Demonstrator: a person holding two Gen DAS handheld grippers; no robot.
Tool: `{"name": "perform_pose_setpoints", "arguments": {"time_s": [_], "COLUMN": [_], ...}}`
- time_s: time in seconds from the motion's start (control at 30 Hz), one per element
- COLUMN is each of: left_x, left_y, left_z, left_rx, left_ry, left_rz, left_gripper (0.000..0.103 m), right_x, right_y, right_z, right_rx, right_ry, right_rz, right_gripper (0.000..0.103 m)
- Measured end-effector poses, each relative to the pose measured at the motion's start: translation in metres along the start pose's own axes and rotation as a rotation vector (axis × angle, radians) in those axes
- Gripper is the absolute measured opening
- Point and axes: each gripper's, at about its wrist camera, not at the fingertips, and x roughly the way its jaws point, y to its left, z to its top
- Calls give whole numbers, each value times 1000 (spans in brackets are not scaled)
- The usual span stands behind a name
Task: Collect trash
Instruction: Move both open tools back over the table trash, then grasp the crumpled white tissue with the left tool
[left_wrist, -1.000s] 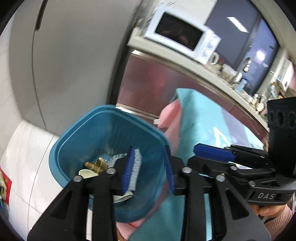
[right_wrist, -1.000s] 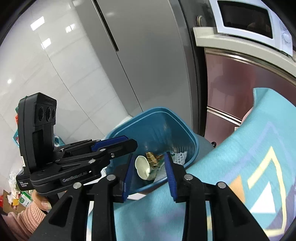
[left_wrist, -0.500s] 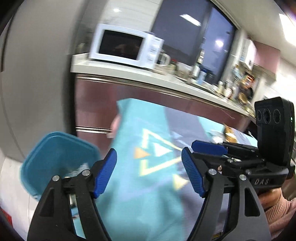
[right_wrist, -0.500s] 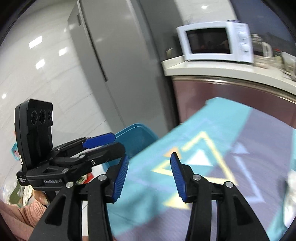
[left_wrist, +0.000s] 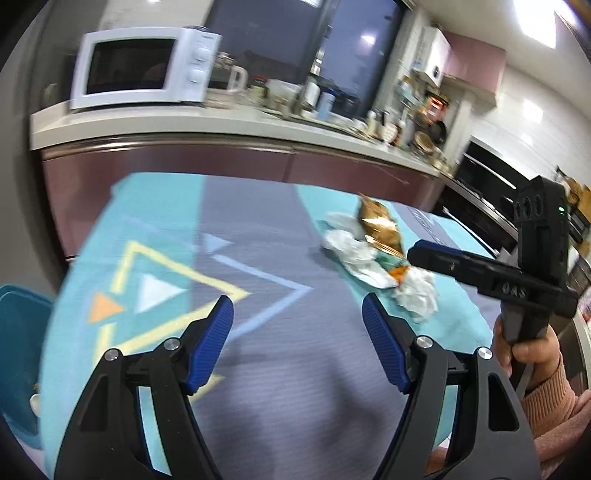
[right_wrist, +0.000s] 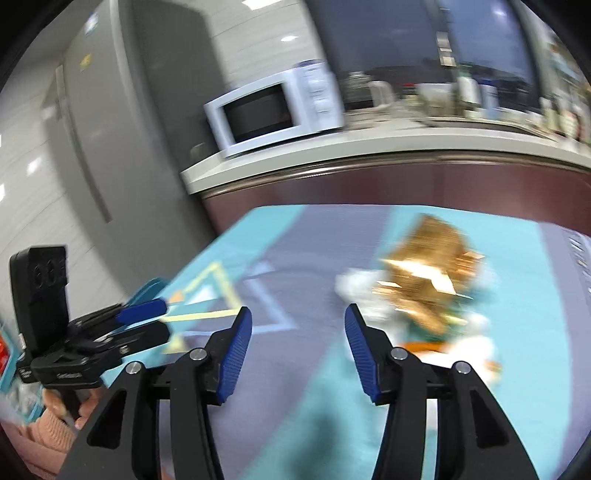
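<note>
A pile of trash lies on the teal and grey tablecloth (left_wrist: 258, 258): a gold foil wrapper (left_wrist: 380, 225), crumpled white paper (left_wrist: 351, 249) and a green-orange wrapper (left_wrist: 393, 264). My left gripper (left_wrist: 297, 321) is open and empty above the cloth, left of the pile. My right gripper (right_wrist: 298, 330) is open and empty, with the gold wrapper (right_wrist: 430, 273) and white paper (right_wrist: 364, 291) blurred just ahead to its right. The blue trash bin (left_wrist: 16, 350) sits at the table's left edge and holds some trash.
A counter (left_wrist: 221, 123) with a white microwave (left_wrist: 140, 70) and many bottles runs behind the table. A grey fridge (right_wrist: 122, 122) stands at the left. An oven (left_wrist: 480, 173) is at the far right.
Both grippers have swung away from the blue bin to the right, over the table toward the trash pile. Their jaws have opened wider.
</note>
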Motion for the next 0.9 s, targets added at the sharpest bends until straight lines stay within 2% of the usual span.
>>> {"name": "perform_pose_setpoints", "arguments": {"time_s": [0.1,0.23,0.47,0.6,0.7,0.8,0.87,0.9], "left_x": [20,44,91,117,137,158,163,165], "left_y": [-24,-54,-102,-123,-130,-132,-133,-132], "left_z": [0,-3,-5,-2,4,2,1,0], "left_rx": [34,81,148,170,172,154,142,138], "left_ry": [39,87,184,238,282,347,369,370], "left_rz": [-53,-113,-204,-225,-241,-226,-237,-233], "left_gripper": [72,72,72,71,64,52,28,24], "right_x": [-8,-10,-5,-6,-9,-10,-11,-12], "right_y": [-38,-69,-83,-77,-75,-74,-73,-73], "right_z": [-8,-20,-44,-47,-48,-49,-51,-51], "right_rx": [69,131,160,149,145,145,142,141], "right_ry": [0,18,69,70,68,75,77,73], "right_rz": [-78,-119,-70,-38,-19,1,17,17], "right_gripper": [54,55,55,46,36,30,28,28]}}
